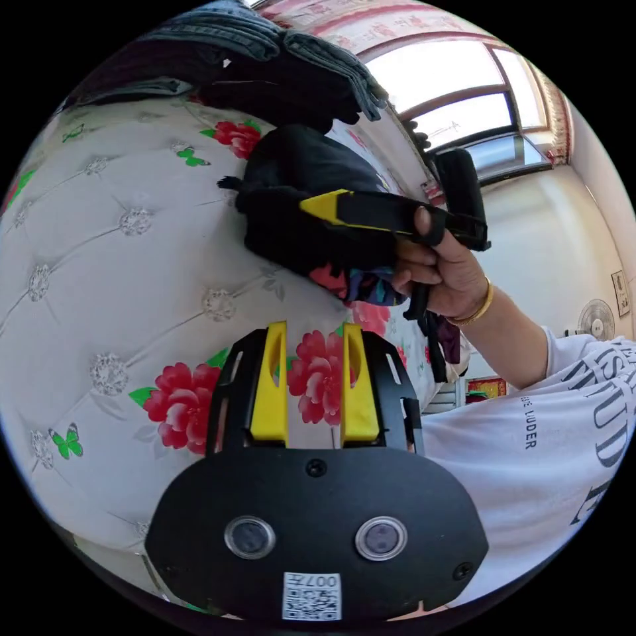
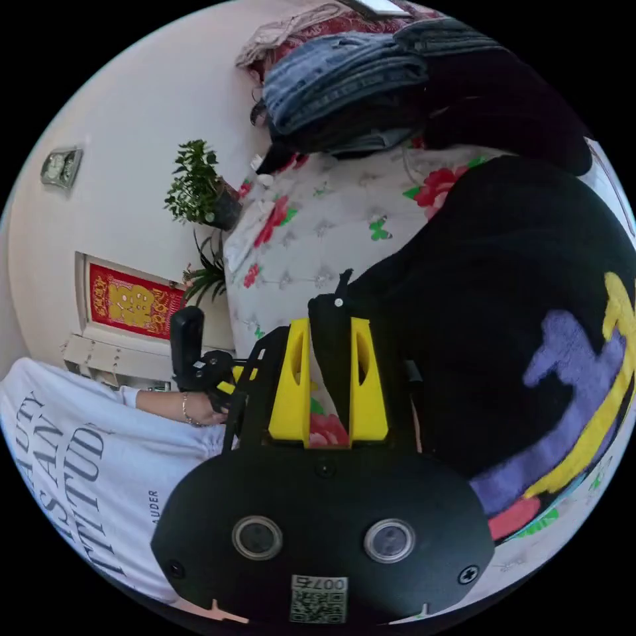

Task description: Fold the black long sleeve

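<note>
Black long sleeve (image 2: 503, 285) — folded bundle on floral quilted bedspread (image 1: 99, 278), near the stacked jeans (image 2: 344, 86).
Right gripper (image 2: 329, 358) — jaws clamped on a corner of the garment; person's hand (image 1: 444, 271) on its grip.
Left gripper (image 1: 315, 371) — jaws apart, nothing btwn them, over the bedspread.

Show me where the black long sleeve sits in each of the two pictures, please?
Left gripper view: the black long sleeve lies bunched on the flowered bedspread, upper middle, with the right tool against it.
Right gripper view: it spreads over the right half, one edge between this tool's yellow jaws.
Shared landmark: the stack of folded jeans beyond it.
</note>
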The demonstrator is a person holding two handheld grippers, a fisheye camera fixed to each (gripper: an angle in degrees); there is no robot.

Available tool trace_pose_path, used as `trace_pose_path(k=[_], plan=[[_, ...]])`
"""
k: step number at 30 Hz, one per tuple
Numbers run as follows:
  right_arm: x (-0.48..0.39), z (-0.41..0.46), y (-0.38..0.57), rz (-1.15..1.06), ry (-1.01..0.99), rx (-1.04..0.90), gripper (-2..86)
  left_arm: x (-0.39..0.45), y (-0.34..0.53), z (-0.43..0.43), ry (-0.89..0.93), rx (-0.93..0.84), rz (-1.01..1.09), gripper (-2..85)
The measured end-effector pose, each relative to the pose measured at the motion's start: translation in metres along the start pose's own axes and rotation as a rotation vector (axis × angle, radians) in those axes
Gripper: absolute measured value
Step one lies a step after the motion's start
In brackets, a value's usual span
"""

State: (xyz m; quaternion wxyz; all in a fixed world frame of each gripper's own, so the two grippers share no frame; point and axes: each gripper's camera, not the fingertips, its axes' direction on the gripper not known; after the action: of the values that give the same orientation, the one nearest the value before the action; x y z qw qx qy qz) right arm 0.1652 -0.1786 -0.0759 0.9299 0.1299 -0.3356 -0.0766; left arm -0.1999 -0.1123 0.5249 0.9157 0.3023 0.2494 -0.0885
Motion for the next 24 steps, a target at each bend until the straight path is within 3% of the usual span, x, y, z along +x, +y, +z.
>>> trace_pose_path(k=[4,7,10,15,18,24], plan=[[-0.016,-0.079,0.037,-0.048,0.051,0.251,10.6,-0.022,-0.017,0.011,0.082,0.014,-0.013,13.5],[0.003,-0.128,0.094,0.109,0.252,0.426,11.9,-0.036,-0.041,0.033,0.155,0.015,-0.035,14.1],[0.041,-0.138,0.154,0.326,0.347,0.469,13.1,-0.043,-0.063,0.064,0.067,-0.035,-0.020,12.1],[0.086,-0.105,0.199,0.487,0.093,0.496,13.0,-0.012,-0.113,0.119,-0.058,-0.147,0.141,8.4],[0.098,-0.098,0.191,0.470,0.096,0.519,11.9,0.021,-0.150,0.161,-0.130,-0.235,0.255,8.9],[0.153,-0.151,0.180,0.543,0.187,0.721,9.8,0.083,-0.238,0.269,-0.146,-0.236,0.283,9.4]])
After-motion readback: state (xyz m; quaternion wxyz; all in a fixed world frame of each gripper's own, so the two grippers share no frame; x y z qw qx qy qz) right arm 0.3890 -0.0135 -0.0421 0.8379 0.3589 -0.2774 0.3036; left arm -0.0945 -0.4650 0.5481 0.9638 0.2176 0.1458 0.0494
